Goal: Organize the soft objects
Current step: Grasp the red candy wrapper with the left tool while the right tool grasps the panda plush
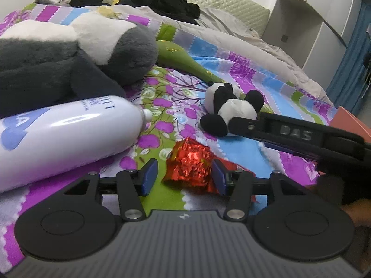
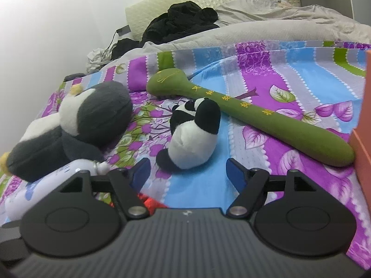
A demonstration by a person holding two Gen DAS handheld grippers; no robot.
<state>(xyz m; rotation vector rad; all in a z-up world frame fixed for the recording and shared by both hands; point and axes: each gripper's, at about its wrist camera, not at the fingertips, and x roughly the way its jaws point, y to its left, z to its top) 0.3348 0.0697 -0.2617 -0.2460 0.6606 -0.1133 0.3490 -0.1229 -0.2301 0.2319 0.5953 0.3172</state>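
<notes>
1. Left gripper (image 1: pixel 183 176) stood part open, empty, jaws flanking a crumpled red foil wrapper (image 1: pixel 189 165) without gripping.
2. Right gripper (image 2: pixel 186 173) stood wider, empty; small black-and-white plush panda (image 2: pixel 193 132) lay just ahead, mid-bedspread (image 2: pixel 289 69), nearer this hand.

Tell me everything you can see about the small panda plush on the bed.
The small panda plush is a fuzzy black-and-white toy with black ears and limbs, a white body and a white head. It lies tipped over on the flowered bedspread, close by the green stick-shaped cushion. The right gripper stands open just in front of it, not touching.
</notes>
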